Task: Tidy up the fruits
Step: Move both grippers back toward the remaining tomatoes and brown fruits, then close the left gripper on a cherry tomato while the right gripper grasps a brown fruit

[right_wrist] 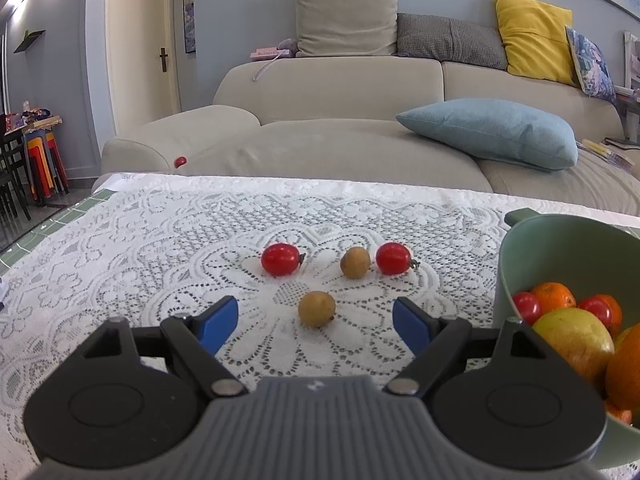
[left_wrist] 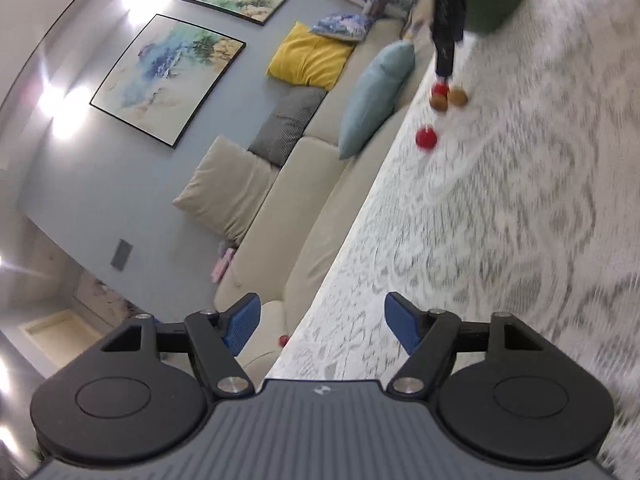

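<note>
White lace covers the worktop, where the right gripper, jaws apart, lines up on the nearest longan, probably bound for the green bowl, while the left gripper hangs empty, jaws apart.

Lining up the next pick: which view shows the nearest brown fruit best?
Right wrist view: the nearest brown fruit sits sharp on the lace cloth, centred ahead of the open right gripper. Left wrist view shows the brown fruits only far off, small and blurred.
</note>
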Available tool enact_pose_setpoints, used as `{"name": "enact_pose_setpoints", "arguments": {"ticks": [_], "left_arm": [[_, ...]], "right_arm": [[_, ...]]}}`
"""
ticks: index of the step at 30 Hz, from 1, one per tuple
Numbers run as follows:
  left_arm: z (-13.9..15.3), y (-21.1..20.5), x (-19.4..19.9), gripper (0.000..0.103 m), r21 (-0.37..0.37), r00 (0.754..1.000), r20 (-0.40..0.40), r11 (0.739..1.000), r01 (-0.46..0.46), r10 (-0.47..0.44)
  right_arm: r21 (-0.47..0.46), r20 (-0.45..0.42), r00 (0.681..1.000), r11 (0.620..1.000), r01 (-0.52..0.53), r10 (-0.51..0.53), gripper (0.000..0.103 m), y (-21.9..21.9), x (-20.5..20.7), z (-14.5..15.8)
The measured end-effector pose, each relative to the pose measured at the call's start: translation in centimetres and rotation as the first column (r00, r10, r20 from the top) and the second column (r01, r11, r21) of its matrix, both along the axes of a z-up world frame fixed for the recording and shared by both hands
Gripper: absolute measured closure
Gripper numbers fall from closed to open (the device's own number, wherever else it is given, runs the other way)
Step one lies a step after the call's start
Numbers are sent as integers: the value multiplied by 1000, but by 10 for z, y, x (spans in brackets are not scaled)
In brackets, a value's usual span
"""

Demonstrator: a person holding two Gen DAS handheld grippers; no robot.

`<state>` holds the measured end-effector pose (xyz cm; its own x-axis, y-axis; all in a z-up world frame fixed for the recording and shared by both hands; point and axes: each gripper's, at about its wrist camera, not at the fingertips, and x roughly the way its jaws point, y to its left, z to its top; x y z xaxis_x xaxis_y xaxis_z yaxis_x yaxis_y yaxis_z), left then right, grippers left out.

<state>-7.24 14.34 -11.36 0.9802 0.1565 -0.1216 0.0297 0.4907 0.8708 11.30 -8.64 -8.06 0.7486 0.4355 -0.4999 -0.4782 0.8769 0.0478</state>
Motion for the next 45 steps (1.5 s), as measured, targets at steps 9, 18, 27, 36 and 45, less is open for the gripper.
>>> {"name": "enact_pose_setpoints", "arguments": {"ticks": [9,18,27,36,45], "left_arm": [[55,-34,39,14,-183,997,54,981,61,-52],[76,-45,89,16,-377,982,-145,925,57,-119],[78,-48,137,32,-501,940,-293,866,6,-176],[62,-65,191,49,-557,895,-388,829,-36,-221],[36,-69,237,49,-638,871,-415,767,-71,-264]], "right_arm": [[-41,12,1000,999,-12,13,22,15,7,-1],[-79,-60,998,997,2,-7,53,25,35,-15],[-36,-140,990,999,-12,7,79,25,51,-27],[-25,-118,993,999,20,-23,79,18,47,-20],[-6,-128,989,997,73,-73,79,3,42,-19]]}}
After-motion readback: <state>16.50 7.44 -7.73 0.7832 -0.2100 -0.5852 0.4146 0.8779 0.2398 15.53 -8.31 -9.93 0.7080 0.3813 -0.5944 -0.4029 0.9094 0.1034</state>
